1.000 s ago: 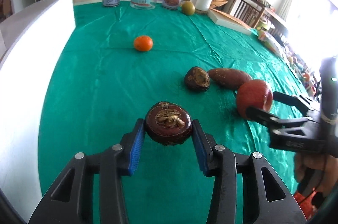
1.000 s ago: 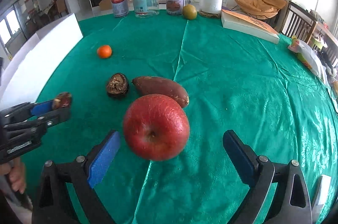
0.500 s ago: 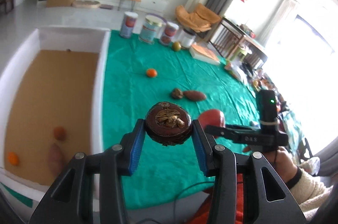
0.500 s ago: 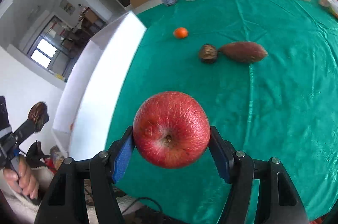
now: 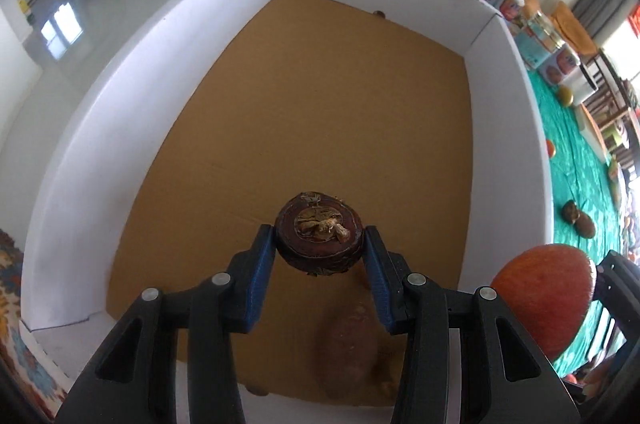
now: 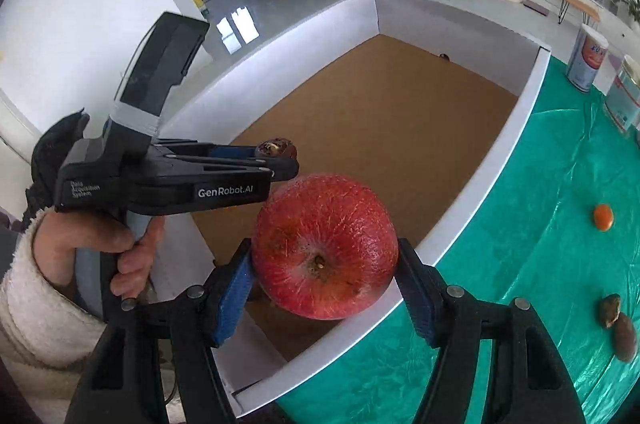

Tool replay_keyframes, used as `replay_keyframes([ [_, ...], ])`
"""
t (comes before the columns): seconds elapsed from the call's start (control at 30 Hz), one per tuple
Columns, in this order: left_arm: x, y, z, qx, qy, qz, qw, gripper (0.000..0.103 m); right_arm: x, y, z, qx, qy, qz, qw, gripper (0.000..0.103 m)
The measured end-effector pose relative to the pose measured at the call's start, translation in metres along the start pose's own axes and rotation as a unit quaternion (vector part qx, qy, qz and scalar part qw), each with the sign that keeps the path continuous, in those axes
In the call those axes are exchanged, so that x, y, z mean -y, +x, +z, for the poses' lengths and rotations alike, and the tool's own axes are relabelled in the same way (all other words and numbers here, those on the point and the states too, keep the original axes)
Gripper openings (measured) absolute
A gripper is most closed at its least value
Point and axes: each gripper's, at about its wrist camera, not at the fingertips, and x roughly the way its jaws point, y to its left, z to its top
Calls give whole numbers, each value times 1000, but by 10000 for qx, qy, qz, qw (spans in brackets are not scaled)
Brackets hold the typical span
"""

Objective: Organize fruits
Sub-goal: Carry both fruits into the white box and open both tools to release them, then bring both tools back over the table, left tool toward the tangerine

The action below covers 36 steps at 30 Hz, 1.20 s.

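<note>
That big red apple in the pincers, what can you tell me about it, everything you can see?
The apple is large, round and red, with fine pale streaks and slightly wrinkled skin. Its dimpled end with a small brown stub faces the right wrist camera. The right gripper clamps it from both sides with blue pads; nothing else touches it. It hangs in the air above the near corner of the white-walled box, partly over the brown floor, close beside the left gripper.

Wrinkled apple [image 6: 326, 252], glossy cloth [image 6: 560, 264]

Before you: red apple [image 6: 326, 252], dark-brown mangosteen [image 5: 319, 238], white-walled box [image 5: 132, 71] with tan floor, green tablecloth [image 6: 540, 264], orange tangerine [image 6: 603, 217].
</note>
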Motion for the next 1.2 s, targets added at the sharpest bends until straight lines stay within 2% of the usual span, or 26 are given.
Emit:
replay_keyframes([
  [0.07, -1, -4, -2, 186, -11, 133, 9997, 63, 3, 1, 0, 179, 82, 30, 9998, 69],
  [0.1, 0, -10, -4, 340, -15, 193, 9992, 79, 8, -7, -1, 427, 213, 61, 9988, 69],
  [0.13, 1, -18, -6, 511, -26, 239, 9984, 86, 16, -20, -1, 692, 382, 136, 9968, 70],
  [0.2, 6, -40, -8, 854, 17, 227, 9961, 87, 35, -52, -5, 1199, 654, 164, 9905, 78],
  [0.3, 36, -75, -17, 1376, 315, -3, 9900, 90, 65, -105, -32, 1896, 787, -255, 9784, 92],
  [0.33, 53, -87, -24, 1543, 481, -162, 9867, 93, 77, -119, -48, 2060, 881, -454, 9735, 97],
  [0.43, 113, -113, -53, 1823, 1192, -824, 9725, 98, 125, -144, -114, 2317, 1439, -1122, 9555, 100],
  [0.5, 160, -117, -78, 1749, 1705, -1363, 9601, 100, 163, -144, -167, 2256, 1978, -1657, 9394, 100],
  [0.57, 210, -105, -104, 1384, 2205, -1951, 9456, 101, 203, -139, -219, 1994, 2508, -2362, 9174, 100],
  [0.63, 255, -76, -124, 951, 2524, -2274, 9357, 101, 234, -143, -271, 1801, 3036, -2822, 8921, 100],
  [0.67, 275, -60, -128, 811, 2577, -2273, 9356, 101, 245, -142, -291, 1734, 3278, -2962, 8802, 100],
  [0.73, 306, -17, -130, 634, 2574, -1990, 9435, 100, 265, -150, -321, 1695, 3649, -3128, 8604, 100],
  [0.8, 318, 15, -134, 687, 2515, -1606, 9520, 99, 271, -156, -334, 1772, 3758, -3202, 8514, 100],
  [0.9, 329, 52, -127, 861, 2420, -1083, 9604, 99, 280, -157, -336, 1762, 3737, -3273, 8498, 100],
  [1.03, 329, 70, -122, 1006, 2276, -806, 9652, 99, 290, -140, -315, 1723, 3656, -3312, 8526, 100],
  [1.13, 330, 73, -127, 1193, 2413, -536, 9616, 100, 298, -127, -311, 1651, 3620, -3344, 8543, 100],
  [1.2, 330, 74, -126, 1174, 2408, -535, 9619, 102, 300, -121, -314, 1536, 3666, -3333, 8550, 100],
])
